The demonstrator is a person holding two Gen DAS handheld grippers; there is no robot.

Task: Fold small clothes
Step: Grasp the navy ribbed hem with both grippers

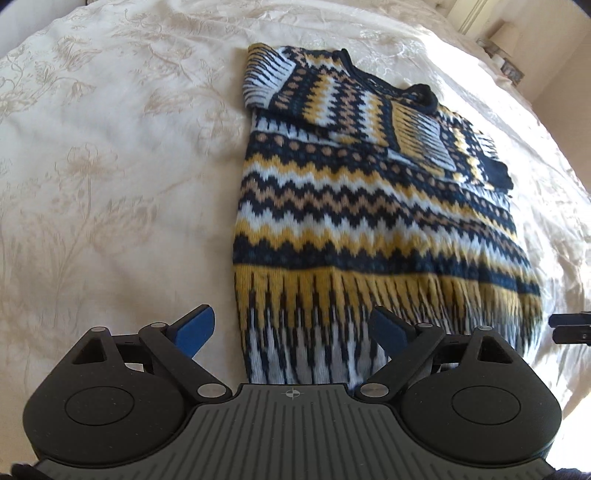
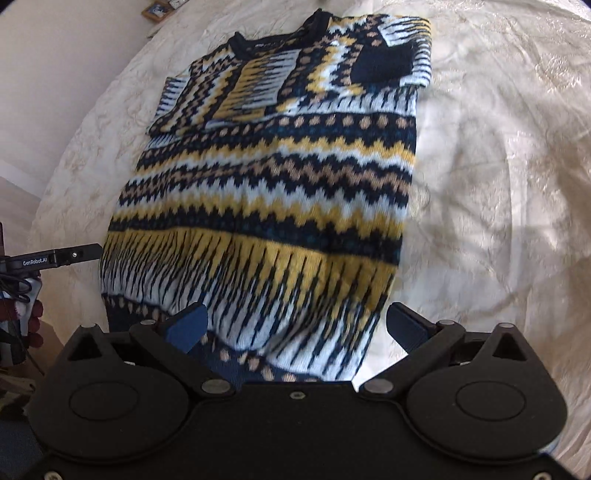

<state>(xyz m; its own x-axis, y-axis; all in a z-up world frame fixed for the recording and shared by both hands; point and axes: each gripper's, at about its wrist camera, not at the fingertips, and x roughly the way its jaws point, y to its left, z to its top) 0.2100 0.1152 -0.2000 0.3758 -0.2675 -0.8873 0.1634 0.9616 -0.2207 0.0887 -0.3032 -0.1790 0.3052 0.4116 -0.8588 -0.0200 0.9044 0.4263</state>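
A knitted sweater (image 1: 351, 206) with navy, yellow, tan and white zigzag bands lies flat on a cream bedspread (image 1: 110, 166), neck away from me, both sleeves folded in across the chest. My left gripper (image 1: 295, 330) hovers open over the hem's left corner, blue fingers (image 1: 195, 328) spread wide with nothing between them. In the right wrist view the same sweater (image 2: 266, 192) fills the middle. My right gripper (image 2: 295, 325) is open above the hem's right part, its fingers (image 2: 406, 325) apart and empty. The hem bulges slightly there.
The floral bedspread (image 2: 498, 184) spreads wide on both sides of the sweater. The other gripper's tip (image 2: 59, 256) shows at the left edge, and likewise a black gripper tip (image 1: 570, 326) at the right edge. Framed pictures (image 2: 159, 9) stand beyond the bed.
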